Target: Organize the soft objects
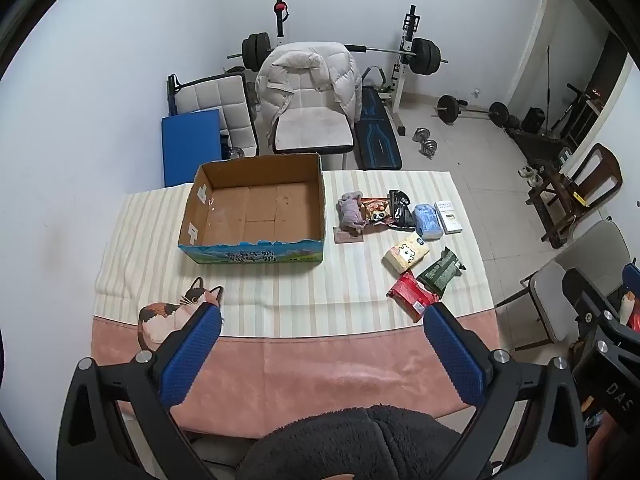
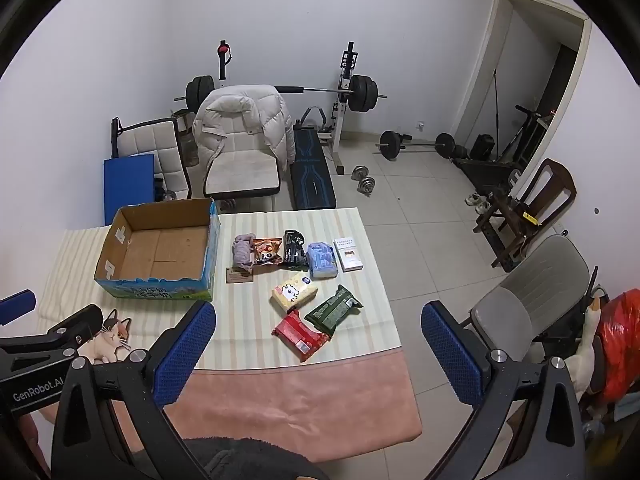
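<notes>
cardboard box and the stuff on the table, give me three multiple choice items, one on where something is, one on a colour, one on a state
1. Where does the cardboard box stand relative to the packets, seen from the left wrist view?
A. to their left
B. to their right
C. on top of them

2. What colour is the packet nearest the table's front edge?
A. white
B. blue
C. red

3. What is the state of the box?
A. taped shut
B. open and holding nothing
C. open and full of packets

Answers:
1. A, the box sits on the striped cloth left of the whole cluster, apart from it.
2. C, the red packet lies nearest the front, beside the dark green packet.
3. B, the top is open and only the bare brown floor shows inside.
</notes>
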The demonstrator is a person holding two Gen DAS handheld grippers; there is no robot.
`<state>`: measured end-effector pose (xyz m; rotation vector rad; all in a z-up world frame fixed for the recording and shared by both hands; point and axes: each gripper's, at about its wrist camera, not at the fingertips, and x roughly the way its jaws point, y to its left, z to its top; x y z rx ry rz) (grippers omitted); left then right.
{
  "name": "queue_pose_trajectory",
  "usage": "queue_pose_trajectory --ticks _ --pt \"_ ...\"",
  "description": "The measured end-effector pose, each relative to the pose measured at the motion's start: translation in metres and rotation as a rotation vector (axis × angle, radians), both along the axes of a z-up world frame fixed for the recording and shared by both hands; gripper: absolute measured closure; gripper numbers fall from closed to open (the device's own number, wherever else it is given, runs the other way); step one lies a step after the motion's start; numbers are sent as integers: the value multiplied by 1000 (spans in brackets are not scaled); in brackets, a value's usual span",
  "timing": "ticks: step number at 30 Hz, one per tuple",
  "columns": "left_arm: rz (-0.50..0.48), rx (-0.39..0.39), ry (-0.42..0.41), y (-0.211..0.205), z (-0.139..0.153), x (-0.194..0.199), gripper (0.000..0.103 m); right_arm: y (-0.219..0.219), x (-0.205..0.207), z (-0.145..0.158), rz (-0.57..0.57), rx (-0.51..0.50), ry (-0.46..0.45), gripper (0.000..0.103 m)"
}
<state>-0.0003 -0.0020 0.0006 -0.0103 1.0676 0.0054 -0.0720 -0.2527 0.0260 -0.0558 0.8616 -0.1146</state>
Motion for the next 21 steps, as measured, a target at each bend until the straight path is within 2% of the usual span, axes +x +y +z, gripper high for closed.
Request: queue_pose_trajectory --ticks 5,21 --pt "-7 14 -6 -6 -1 -1 0 0 0 0 0 -6 11 0" --pt "1 -17 10 4 2 -4 0 -5 -4 -4 -4 -10 17 0"
